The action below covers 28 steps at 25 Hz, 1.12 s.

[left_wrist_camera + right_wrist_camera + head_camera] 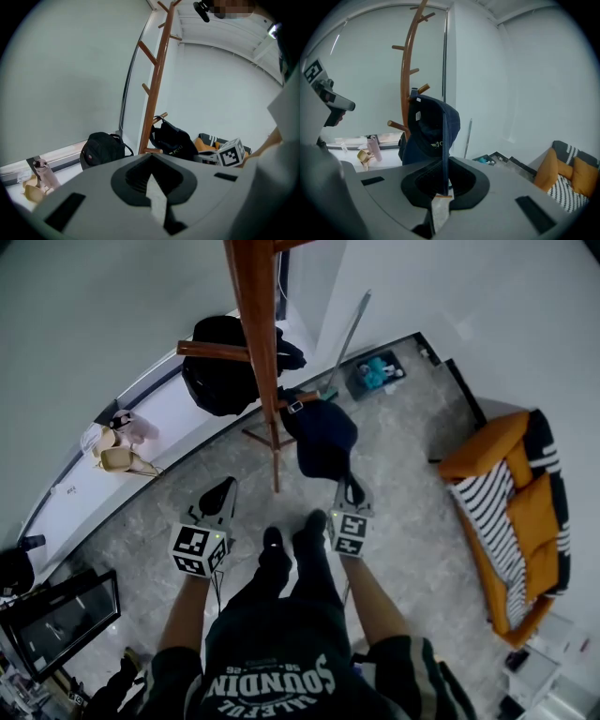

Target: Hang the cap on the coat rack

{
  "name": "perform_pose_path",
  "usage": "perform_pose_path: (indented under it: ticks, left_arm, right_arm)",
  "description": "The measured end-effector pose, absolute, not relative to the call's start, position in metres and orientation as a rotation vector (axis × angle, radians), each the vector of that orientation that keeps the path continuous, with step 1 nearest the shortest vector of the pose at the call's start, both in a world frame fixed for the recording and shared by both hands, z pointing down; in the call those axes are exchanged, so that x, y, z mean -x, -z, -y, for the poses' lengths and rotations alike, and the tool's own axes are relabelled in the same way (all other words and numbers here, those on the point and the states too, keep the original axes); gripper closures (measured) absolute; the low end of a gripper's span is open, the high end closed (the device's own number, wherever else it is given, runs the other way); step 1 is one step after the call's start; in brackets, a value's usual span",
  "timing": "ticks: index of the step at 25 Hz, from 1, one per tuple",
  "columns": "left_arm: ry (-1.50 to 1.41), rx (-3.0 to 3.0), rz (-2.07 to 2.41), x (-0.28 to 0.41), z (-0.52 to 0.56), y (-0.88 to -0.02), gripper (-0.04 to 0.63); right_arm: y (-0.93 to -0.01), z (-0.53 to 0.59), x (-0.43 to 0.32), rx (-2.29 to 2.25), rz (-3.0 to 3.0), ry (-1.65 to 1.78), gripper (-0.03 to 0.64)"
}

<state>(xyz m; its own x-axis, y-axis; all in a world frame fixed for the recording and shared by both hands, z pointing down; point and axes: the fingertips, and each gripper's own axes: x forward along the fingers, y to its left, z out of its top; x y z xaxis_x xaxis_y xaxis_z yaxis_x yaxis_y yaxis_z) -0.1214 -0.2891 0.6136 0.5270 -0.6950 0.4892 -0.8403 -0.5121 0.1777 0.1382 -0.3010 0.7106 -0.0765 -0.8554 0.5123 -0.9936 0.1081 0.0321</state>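
Stands on a grey marbled floor [403, 484], looking steeply down past black trousers. Off to the right, an orange sofa [502, 451] with a striped throw over it. Straight ahead, close to the white wall, a wooden coat rack [255, 324] with short pegs up its pole. Beyond the pole, down by the wall, a black backpack [220, 367]. Holds the navy cap [323, 437] up against the rack's lower pegs, brim pointing down and back strap right at one peg; cannot tell whether hooked over it. Pinches the cap's brim edge-on in the right gripper [352, 491], jaws closed tight on the fabric. Carries the left gripper [223, 491] lower and to the left of the pole, apart from both cap and rack, jaws pressed together with nothing between them.
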Motion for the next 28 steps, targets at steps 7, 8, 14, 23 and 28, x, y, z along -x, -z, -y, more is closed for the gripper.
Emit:
perform_pose_path:
  ticks: [7, 8, 14, 23, 28]
  left_arm:
    - [-0.495, -2.367, 1.288, 0.127, 0.280, -0.612, 0.595]
    - [-0.494, -2.366, 1.293, 0.129, 0.279, -0.611, 0.595]
    - [-0.479, -2.358, 1.324, 0.140, 0.271, -0.606, 0.595]
    - [-0.475, -2.367, 1.325, 0.140, 0.260, -0.604, 0.595]
    - [-0.455, -2.387, 1.319, 0.134, 0.261, -0.598, 0.595]
  right_arm:
    - [-0.747, 0.287, -0.112, -1.693, 2.006, -0.508, 0.601]
    - [-0.751, 0.286, -0.107, -1.674, 2.012, -0.520, 0.601]
    - [-0.771, 0.286, -0.083, -1.589, 2.005, -0.645, 0.588]
    - [-0.779, 0.272, -0.081, -1.558, 2.009, -0.689, 0.532]
    - [-0.737, 0.278, -0.072, -1.573, 2.108, -0.624, 0.559]
